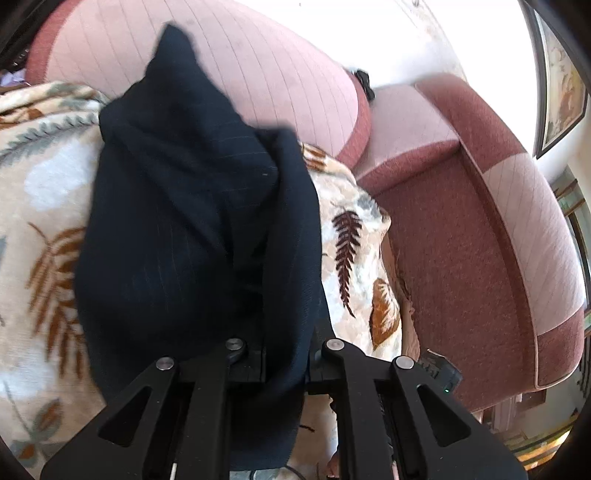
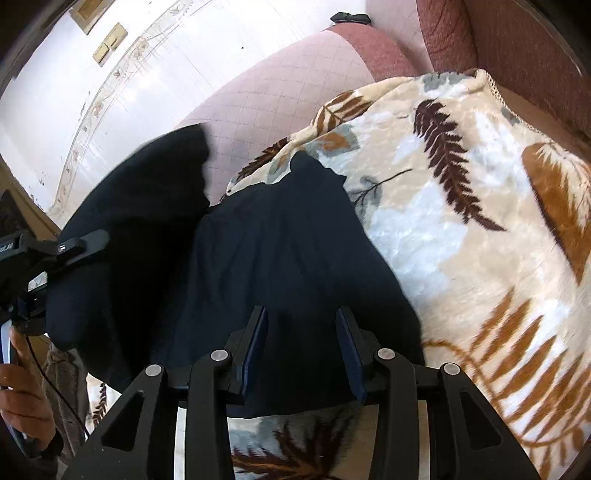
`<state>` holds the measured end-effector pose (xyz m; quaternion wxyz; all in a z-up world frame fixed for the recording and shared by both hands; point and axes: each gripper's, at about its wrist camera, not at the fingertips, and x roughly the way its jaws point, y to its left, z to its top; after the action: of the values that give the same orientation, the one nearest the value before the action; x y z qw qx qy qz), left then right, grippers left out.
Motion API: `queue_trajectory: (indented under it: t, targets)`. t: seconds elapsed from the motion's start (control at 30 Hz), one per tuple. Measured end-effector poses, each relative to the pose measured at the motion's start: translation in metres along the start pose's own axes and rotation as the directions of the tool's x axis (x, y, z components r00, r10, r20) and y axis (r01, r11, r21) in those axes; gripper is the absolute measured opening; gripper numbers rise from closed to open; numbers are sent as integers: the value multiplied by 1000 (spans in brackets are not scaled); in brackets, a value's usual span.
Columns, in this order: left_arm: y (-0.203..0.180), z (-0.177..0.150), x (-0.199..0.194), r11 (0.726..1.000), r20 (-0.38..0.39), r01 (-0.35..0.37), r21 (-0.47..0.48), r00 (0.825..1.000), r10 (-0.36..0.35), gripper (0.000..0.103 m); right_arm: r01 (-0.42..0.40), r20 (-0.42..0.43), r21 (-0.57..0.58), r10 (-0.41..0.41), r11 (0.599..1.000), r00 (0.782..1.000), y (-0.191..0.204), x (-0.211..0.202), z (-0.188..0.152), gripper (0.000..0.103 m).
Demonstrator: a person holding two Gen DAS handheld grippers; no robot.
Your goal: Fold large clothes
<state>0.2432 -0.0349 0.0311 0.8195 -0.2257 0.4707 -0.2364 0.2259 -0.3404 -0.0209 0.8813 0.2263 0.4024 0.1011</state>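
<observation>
A dark navy pinstriped garment (image 1: 192, 221) lies on a leaf-patterned blanket (image 1: 48, 192) that covers a sofa seat. In the left wrist view its cloth hangs over my left gripper (image 1: 284, 332) and hides both fingertips; the gripper is shut on a fold of it and holds that part raised. The right wrist view shows the garment (image 2: 277, 258) spread on the blanket (image 2: 461, 221), its left part lifted by the left gripper (image 2: 77, 247). My right gripper (image 2: 303, 325) hovers over the garment's near edge, fingers apart, with cloth below the gap and neither pad pressing on it.
The pink sofa backrest (image 1: 258, 74) rises behind the blanket, and a dark red armrest (image 1: 480, 221) stands to the right. A small black object (image 2: 349, 17) sits on the sofa's top. A person's hand (image 2: 22, 387) holds the left gripper's handle. A framed picture (image 1: 561, 74) hangs on the wall.
</observation>
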Motion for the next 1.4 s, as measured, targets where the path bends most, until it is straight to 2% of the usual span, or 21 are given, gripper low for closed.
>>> queue_trajectory:
  t: [0.07,0.3,0.4,0.6,0.67,0.73,0.8,0.83,0.9,0.97,1.0,1.03,1.13,1.17,1.23,1.27,1.3,1.33,1.37,1.4]
  targets:
    - [2,-2,15,1000,-22,-2,-12,1000,2,9,-2,-4,10,2,1000,1000,-5,1,-1,39]
    - [43,-17,74,985,-157,-13,-170,987,-14,11,-18,-10,32,18,999,1000,-14,4,-7,39]
    - [48,-17,77,977,-168,-1,-212,985,-35,14,-11,-8,22,11,1000,1000,-12,4,-9,39]
    - [38,-16,59,983,-187,25,-182,980,-60,30,-1,-8,22,2,1000,1000,-10,4,-9,40]
    - [34,-18,42,988,-173,37,-152,983,-63,32,-10,-12,49,11,999,1000,-13,-3,-6,40]
    - [34,-19,23,988,-141,63,-141,987,-83,34,-19,22,100,17,995,1000,-20,-17,0,40]
    - [46,-19,-7,983,-75,95,-155,991,-108,39,-35,85,162,22,986,996,-29,-35,9,43]
    - [52,-18,-14,982,-48,97,-165,993,-106,41,-57,118,184,36,981,992,-31,-43,15,43]
    - [72,-14,-36,974,30,88,-209,996,-83,41,-97,133,181,73,979,988,-26,-48,27,50]
    - [93,-14,-44,959,67,64,-275,997,-47,41,-130,98,120,118,984,988,-6,-37,43,59]
    - [105,-13,-42,951,50,21,-308,999,-6,41,-138,78,96,130,986,988,2,-30,47,67]
    - [115,-17,-38,946,30,-8,-324,999,19,41,-133,44,66,131,989,990,13,-17,53,67]
    - [123,-27,-20,939,-12,-56,-340,998,56,41,-48,-36,6,49,999,998,39,24,63,68]
    - [129,-30,-20,939,-14,-58,-338,998,56,44,-5,-73,-21,4,1000,997,49,44,66,68]
    - [129,-36,-15,940,-15,-53,-337,999,51,49,20,-122,-56,-27,998,992,62,66,63,67]
    - [130,-36,-16,940,-18,-48,-339,999,45,49,3,-149,-95,-17,995,989,73,77,61,64]
    - [130,-36,-17,940,-21,-47,-339,999,42,49,-9,-151,-138,-12,990,989,81,80,58,40]
    - [128,-33,-20,942,-25,-45,-334,999,39,49,-14,-143,-203,-16,979,990,91,78,56,5]
    - [126,-31,-22,943,-26,-44,-329,999,38,49,11,-109,-283,-44,959,993,101,69,55,6]
    - [122,-28,-30,949,-12,-38,-313,999,36,49,5,-64,-311,-27,950,998,104,56,58,4]
